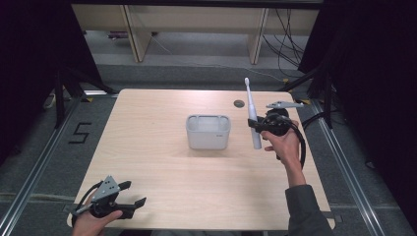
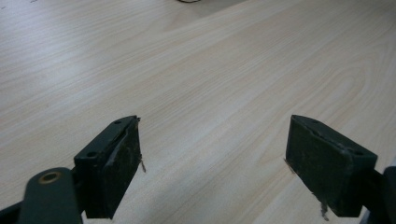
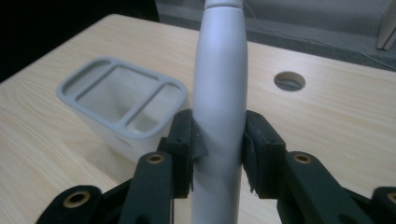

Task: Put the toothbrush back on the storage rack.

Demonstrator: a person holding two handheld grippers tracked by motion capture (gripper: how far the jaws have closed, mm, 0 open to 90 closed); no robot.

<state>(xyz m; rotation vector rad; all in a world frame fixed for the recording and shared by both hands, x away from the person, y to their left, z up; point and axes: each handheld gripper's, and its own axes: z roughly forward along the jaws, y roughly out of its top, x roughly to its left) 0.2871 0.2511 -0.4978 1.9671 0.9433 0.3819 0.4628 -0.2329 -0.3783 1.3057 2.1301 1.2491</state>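
A: Item: electric toothbrush (image 1: 252,118), white. It is clamped at mid-handle between the fingers of the right gripper (image 1: 259,126) and held clear of the counter (image 1: 147,162). In the right gripper view the handle (image 3: 219,112) fills the gap between both pads, which press on it from either side.

B: Orientation?

A: Long axis close to upright, with a slight lean. The brush head points up and away from the fingers; the butt end hangs below them, toward the counter.

B: Where is the holder relative to that grip?

A: The grey holder (image 1: 208,131) stands on the counter just beside the fingers, on their left in the right gripper view, and lower. Its top has several open slots (image 3: 119,93). It does not touch the toothbrush.

B: Step in hand?

A: Judged: carry phase, with the toothbrush lifted and not yet seated. The next move calls for shifting the fingers sideways until the butt end is over a slot, keeping the axis vertical, then lowering it before letting go. Which slot fits, I cannot tell.

B: Other hand?

A: The left gripper (image 1: 133,194) sits at the near counter edge, well apart from the holder. Its fingers (image 2: 112,168) are spread wide, with bare wood between them.
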